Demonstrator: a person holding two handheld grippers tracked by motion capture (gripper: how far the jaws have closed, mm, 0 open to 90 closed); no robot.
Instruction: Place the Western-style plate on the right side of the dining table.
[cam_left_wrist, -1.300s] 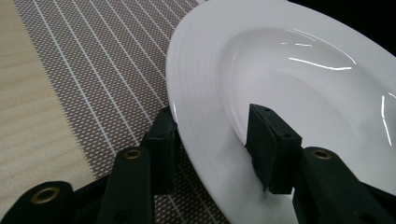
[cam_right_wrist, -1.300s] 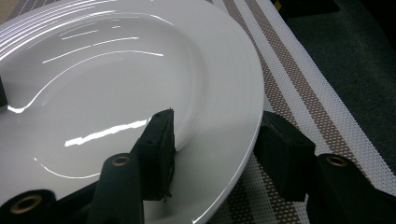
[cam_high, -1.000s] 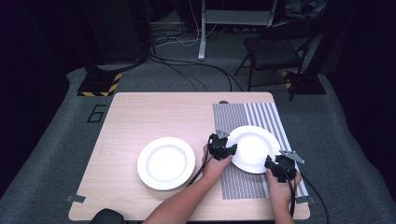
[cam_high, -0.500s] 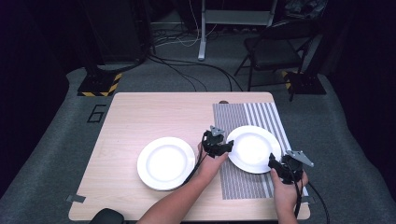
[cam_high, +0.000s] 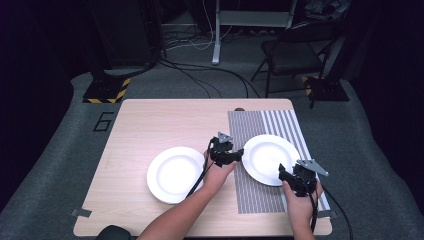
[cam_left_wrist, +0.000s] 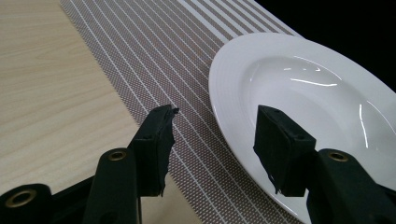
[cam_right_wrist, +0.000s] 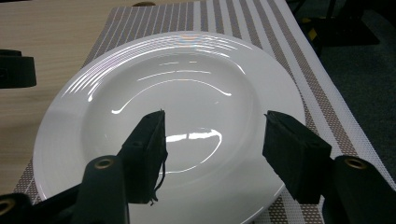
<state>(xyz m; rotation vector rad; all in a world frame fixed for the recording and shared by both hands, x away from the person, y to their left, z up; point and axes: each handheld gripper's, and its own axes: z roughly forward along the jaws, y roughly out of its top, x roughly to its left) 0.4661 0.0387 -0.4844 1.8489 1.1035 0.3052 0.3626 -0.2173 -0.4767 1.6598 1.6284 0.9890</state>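
Left gripper (cam_high: 234, 155) sits just off the left rim of the plate (cam_high: 270, 159) on the striped mat (cam_high: 260, 195). Its jaws have just been opening and now stand apart with nothing between them. In the left gripper view (cam_left_wrist: 212, 135) the gap frames the plate's (cam_left_wrist: 299, 98) edge and a strip of mat (cam_left_wrist: 154, 60), with no pad touching.

Right gripper (cam_high: 287, 176) hangs at the plate's near right rim. Same deal: jaws just been opening, standing apart and empty. In the right gripper view (cam_right_wrist: 212, 140) they're above the plate's (cam_right_wrist: 168, 93) bowl.

That plate lies flat on the mat (cam_right_wrist: 299, 79), at the right end of the wooden table (cam_high: 165, 125). A 2nd white plate (cam_high: 175, 174) sits on bare wood just to the left.
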